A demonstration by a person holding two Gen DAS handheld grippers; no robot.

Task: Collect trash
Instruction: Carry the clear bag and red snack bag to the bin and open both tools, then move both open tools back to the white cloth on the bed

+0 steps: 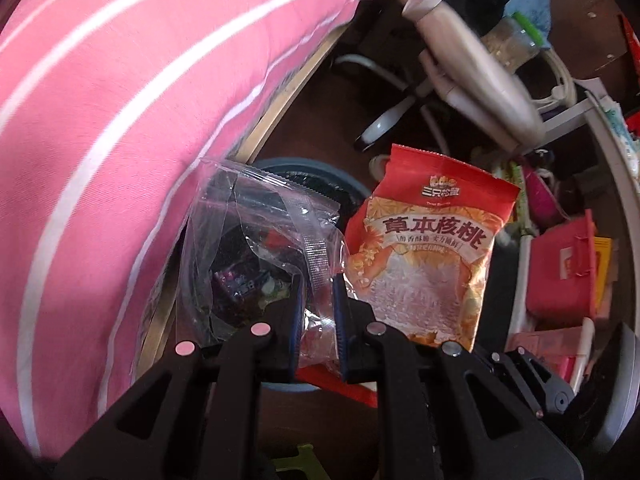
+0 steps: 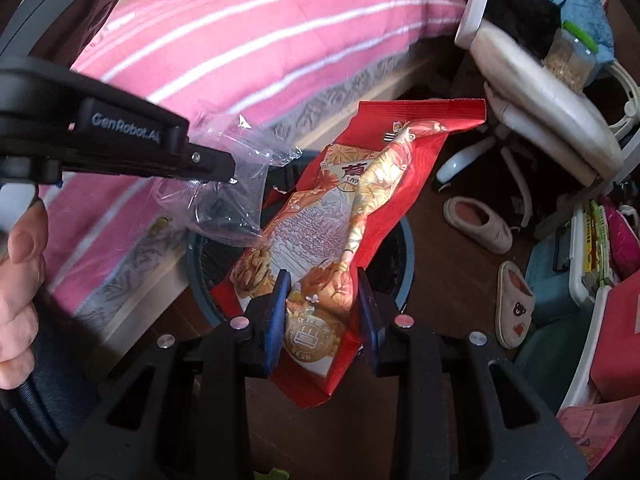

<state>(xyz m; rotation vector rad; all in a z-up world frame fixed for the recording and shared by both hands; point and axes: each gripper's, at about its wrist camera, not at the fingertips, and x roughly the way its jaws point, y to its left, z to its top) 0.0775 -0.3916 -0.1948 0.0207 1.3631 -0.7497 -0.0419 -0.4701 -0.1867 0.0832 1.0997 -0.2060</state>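
My left gripper [image 1: 318,284] is shut on a crumpled clear plastic bag [image 1: 256,224] and holds it above a round blue-rimmed trash bin [image 1: 320,168] with a dark liner. My right gripper [image 2: 324,280] is shut on a red and gold walnut snack bag [image 2: 340,232], also held over the bin [image 2: 406,264]. The snack bag shows in the left wrist view [image 1: 424,248], just right of the clear bag. The left gripper's black body [image 2: 120,144] reaches in from the left of the right wrist view, with the clear bag [image 2: 236,184] hanging from it.
A bed with a pink striped quilt [image 1: 140,100] borders the bin on the left. A white swivel chair [image 2: 532,92] stands behind. Two slippers [image 2: 480,220] lie on the dark floor. Red and teal boxes [image 1: 560,272] stand at the right.
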